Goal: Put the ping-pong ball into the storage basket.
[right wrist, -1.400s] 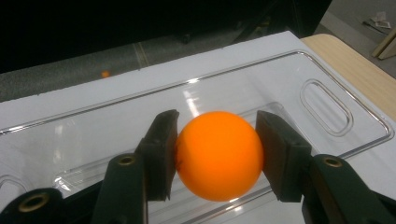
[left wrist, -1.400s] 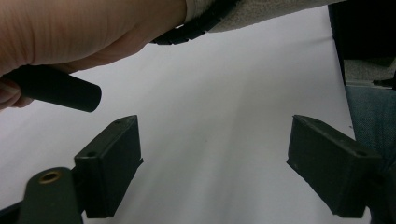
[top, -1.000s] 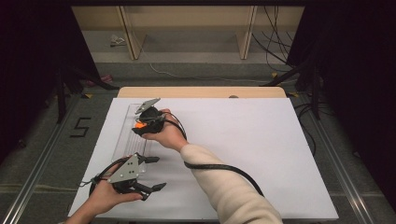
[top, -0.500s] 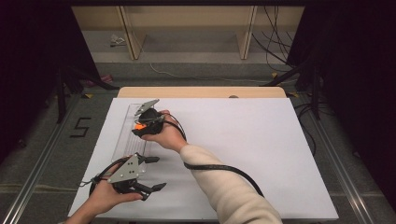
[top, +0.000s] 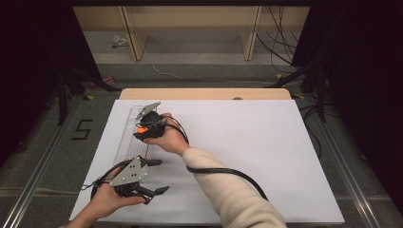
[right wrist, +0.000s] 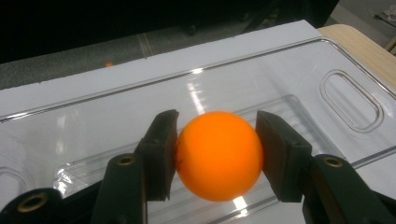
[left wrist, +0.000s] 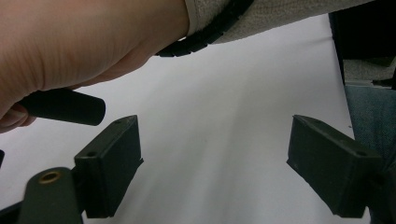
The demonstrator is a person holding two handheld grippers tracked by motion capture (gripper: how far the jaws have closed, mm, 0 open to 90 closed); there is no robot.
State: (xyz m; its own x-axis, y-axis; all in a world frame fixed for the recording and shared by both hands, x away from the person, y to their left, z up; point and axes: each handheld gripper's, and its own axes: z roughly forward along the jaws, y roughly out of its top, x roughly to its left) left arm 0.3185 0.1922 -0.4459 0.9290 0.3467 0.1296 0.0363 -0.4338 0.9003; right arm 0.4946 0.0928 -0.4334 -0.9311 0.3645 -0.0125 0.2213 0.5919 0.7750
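Right tongs [right wrist: 217, 156] clenched on the orange ball [right wrist: 218, 154], one pad at each side of it. The ball hangs over the clear tray [right wrist: 289, 70], above the tray's shallow central well; whether it rests on the plastic or sits just clear of it I cannot tell from this angle.

High view: right tongs [top: 145, 127] at the far left of the tabletop [top: 266, 156], over the tray [top: 127, 142], whose long axis runs away from the person along the white sheet's left edge. The ball [top: 140, 128] shows as an orange spot under the hand.

Left tongs [top: 151, 180] lie near the front edge, just off the tray's near end, jaws spread wide with nothing between them (the left gripper view has bare white sheet in the gap, the other forearm crossing above). Left tongs [left wrist: 215, 163] released, then.

Key relation: the ball is already inside the right tongs and straight above the tray, so the coming move looks like a short drop or a release, downward. The right hand is the one on it; the left stands well apart.

Against the earlier frames: no change. Both hands, ball and tray sit in the same places, and the grip is the same.
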